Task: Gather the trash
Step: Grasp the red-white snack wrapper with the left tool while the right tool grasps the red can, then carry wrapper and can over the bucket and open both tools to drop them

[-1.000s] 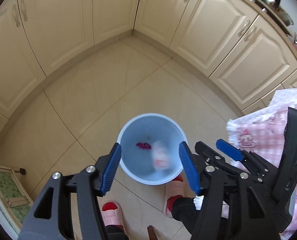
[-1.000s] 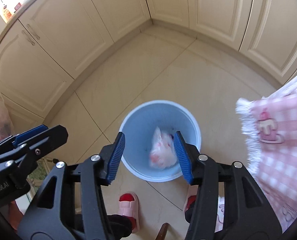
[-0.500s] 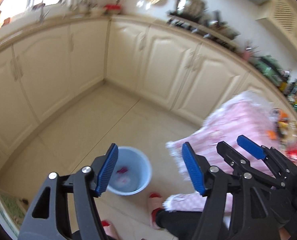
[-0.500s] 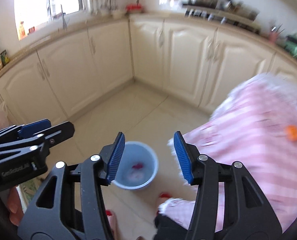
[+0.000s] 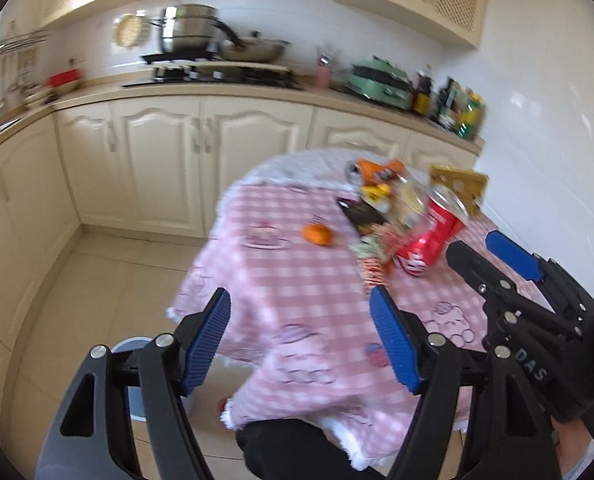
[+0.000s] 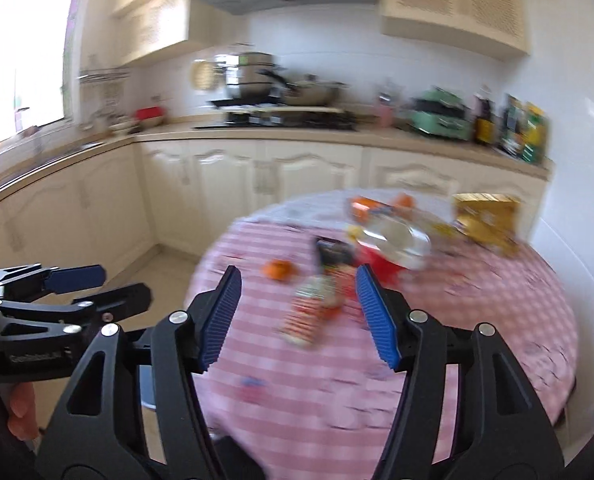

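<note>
In the kitchen, trash (image 6: 311,310) still lies in a pile on the pink table (image 6: 477,340), so much is left, and the left gripper (image 5: 299,346) and right gripper (image 6: 299,316) are both opening, holding nothing.

text: "DAS" | on: right gripper (image 5: 497,256) body | other labels: blurred, unreadable

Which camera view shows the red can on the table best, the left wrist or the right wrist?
The left wrist view. There the red can shows along nearly its whole side, lying among the trash on the pink checked tablecloth. In the right wrist view it is blurred and mostly hidden behind a clear wrapper.
</note>
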